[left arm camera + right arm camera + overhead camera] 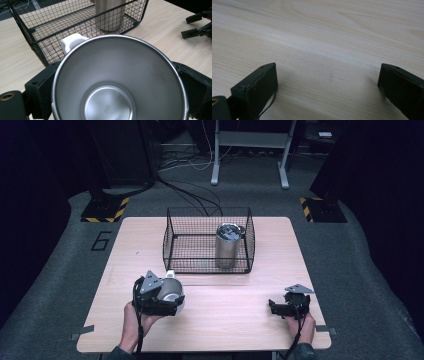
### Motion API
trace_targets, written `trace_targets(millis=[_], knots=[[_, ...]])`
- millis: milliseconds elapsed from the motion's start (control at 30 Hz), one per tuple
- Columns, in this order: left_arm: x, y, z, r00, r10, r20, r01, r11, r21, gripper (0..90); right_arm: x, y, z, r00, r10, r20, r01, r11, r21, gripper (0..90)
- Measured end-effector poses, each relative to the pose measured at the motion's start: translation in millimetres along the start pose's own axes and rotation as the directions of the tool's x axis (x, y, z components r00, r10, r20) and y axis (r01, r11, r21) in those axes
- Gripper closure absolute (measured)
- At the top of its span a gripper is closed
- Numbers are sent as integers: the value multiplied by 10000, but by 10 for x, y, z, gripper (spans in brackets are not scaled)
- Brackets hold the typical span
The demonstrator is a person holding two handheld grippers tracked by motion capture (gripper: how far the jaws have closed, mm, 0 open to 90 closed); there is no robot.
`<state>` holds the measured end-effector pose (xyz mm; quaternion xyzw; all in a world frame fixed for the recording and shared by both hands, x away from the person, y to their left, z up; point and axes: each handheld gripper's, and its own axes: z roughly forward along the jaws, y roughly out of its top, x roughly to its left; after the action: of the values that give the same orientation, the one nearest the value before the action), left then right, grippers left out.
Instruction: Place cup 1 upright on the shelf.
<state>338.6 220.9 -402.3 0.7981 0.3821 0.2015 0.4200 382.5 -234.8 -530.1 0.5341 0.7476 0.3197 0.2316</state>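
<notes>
The left claw (167, 296) is clamped on a steel cup (120, 82), its jaws pressed to the cup's sides, held near the surface (225, 320) just in front of the wire basket (172, 235). A steel can (227, 245) stands upright inside the basket. The right claw (281, 307) gapes wide, empty, well apart at the surface's right

Left tongs (172, 296) clamped shut, right tongs (272, 306) spread wide.

The high view looks down from 6 o'clock over the desk (240, 320). The left gripper view, close, shares its basket (208, 240). The right gripper view skims bare wood.
</notes>
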Motion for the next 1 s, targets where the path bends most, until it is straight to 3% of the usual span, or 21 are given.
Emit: trace_targets(millis=[1000], knots=[[78,475,24,9979,397,503,-385,9989,-255,62,-3,3,3,10000,-8,-46,8,10000,15,20]])
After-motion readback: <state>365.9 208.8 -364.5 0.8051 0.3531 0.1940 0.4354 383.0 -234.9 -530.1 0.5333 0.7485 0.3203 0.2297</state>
